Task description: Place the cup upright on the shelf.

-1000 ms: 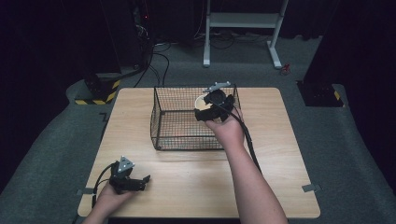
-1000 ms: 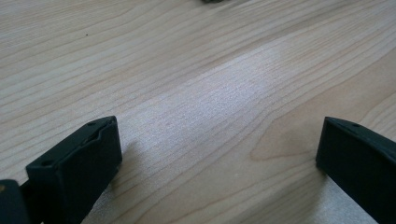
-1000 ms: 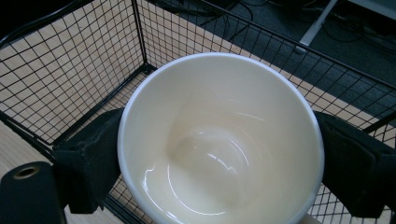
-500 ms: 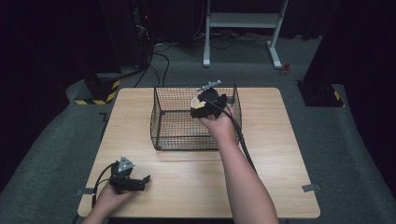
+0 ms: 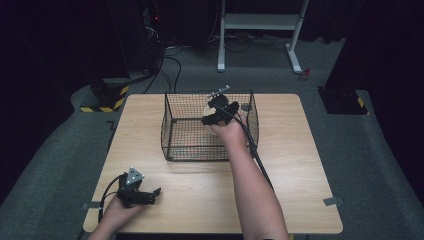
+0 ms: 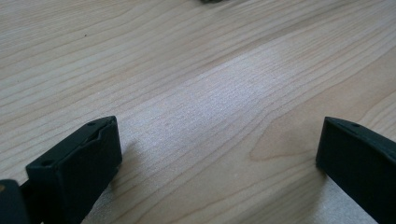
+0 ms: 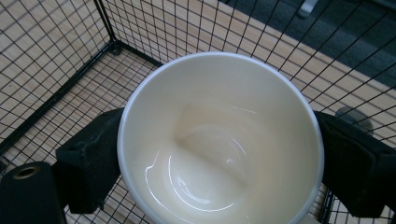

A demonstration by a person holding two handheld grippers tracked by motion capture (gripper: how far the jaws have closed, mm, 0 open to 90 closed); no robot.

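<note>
Gripping a cream cup (image 7: 219, 140) by its outer sides, the right gripper (image 5: 216, 111) holds it inside the black wire basket (image 5: 182, 145), toward the basket's 1 o'clock corner. That basket stands on the wooden table (image 5: 300, 150) at its 12 o'clock side. At 7 o'clock, the left gripper (image 5: 142, 195) rests on bare wood, jaws wide apart and holding nothing.
</note>
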